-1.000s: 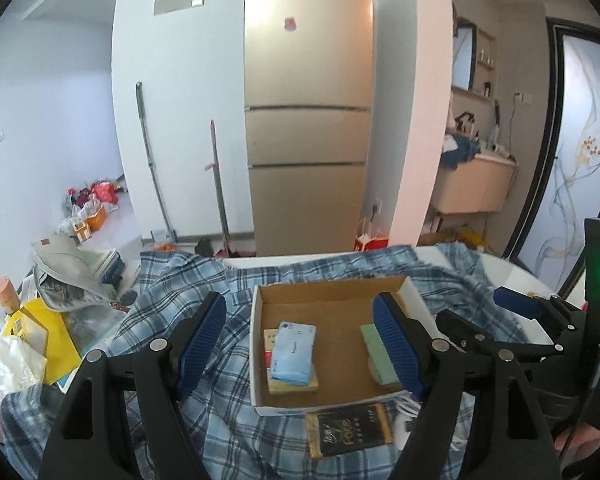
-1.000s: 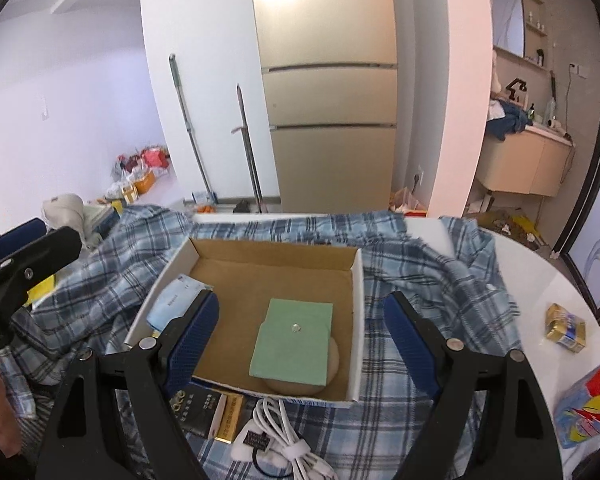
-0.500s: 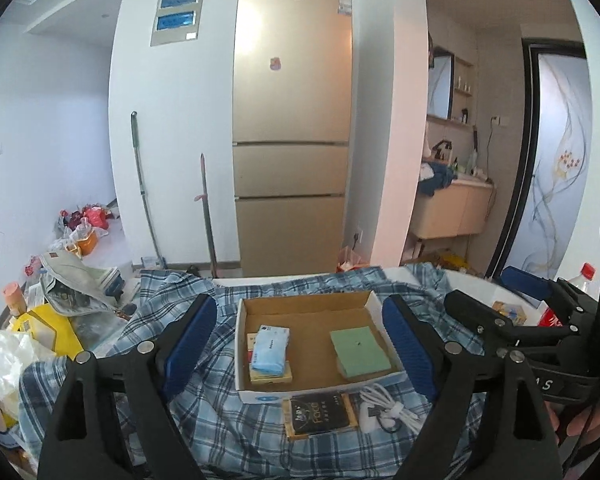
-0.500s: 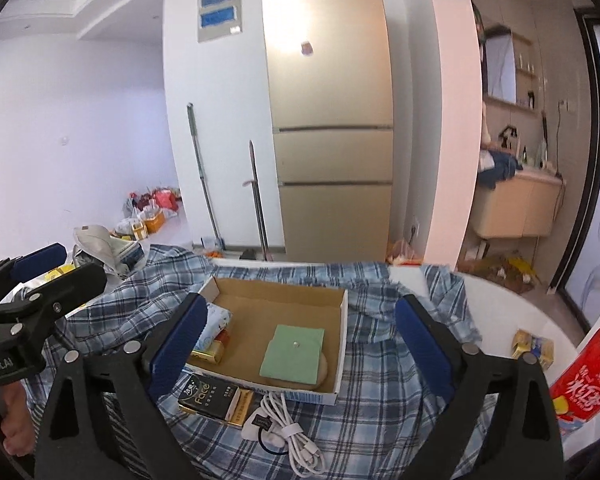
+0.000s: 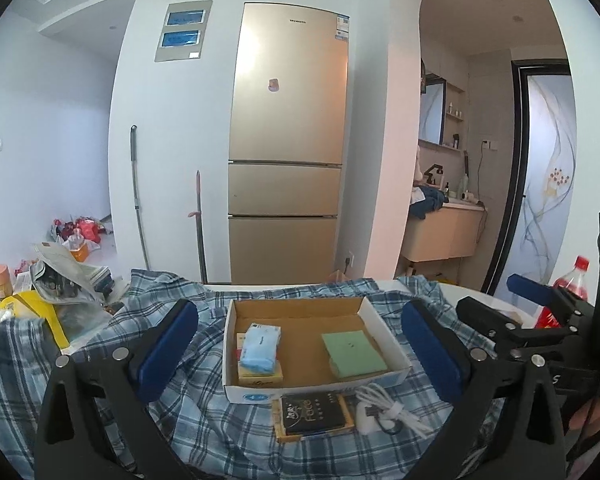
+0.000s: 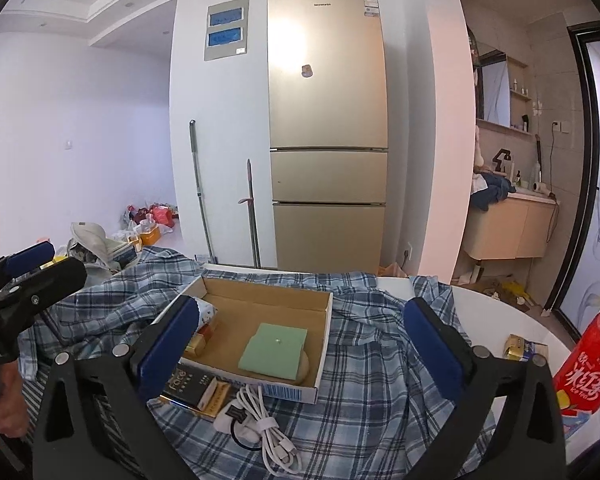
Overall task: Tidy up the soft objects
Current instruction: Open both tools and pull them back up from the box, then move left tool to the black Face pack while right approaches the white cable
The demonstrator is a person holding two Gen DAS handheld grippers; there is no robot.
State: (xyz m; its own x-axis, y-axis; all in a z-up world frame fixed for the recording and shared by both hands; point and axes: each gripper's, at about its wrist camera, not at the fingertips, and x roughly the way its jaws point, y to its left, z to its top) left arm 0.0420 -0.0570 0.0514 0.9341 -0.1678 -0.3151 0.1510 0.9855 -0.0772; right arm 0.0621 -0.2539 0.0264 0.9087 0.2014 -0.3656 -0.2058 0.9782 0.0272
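Note:
A blue plaid shirt (image 5: 220,432) (image 6: 364,360) lies spread over the white table. On it stands an open cardboard box (image 5: 388,344) (image 6: 326,344). Inside are a light blue tissue pack (image 5: 260,346) (image 6: 206,312) on a yellow carton, and a green pad (image 5: 354,352) (image 6: 274,346). My left gripper (image 5: 300,312) hovers in front of the box, its jaws opening, nothing between them. My right gripper (image 6: 302,308) hovers beside it, jaws also opening and empty. In the left wrist view the right gripper's fingers (image 5: 528,286) show at the right edge.
A black packet (image 5: 314,418) (image 6: 188,384) and a coiled white cable (image 5: 384,412) (image 6: 264,428) lie on the shirt before the box. A red bottle (image 6: 588,360) and a small gold box (image 6: 520,346) sit at the right. Newspapers and bags (image 5: 60,280) pile up left. A fridge (image 5: 288,160) stands behind.
Both grippers have drawn back from the box and tipped upward, so the box looks smaller and more of the room shows. The jaws of both have spread wider.

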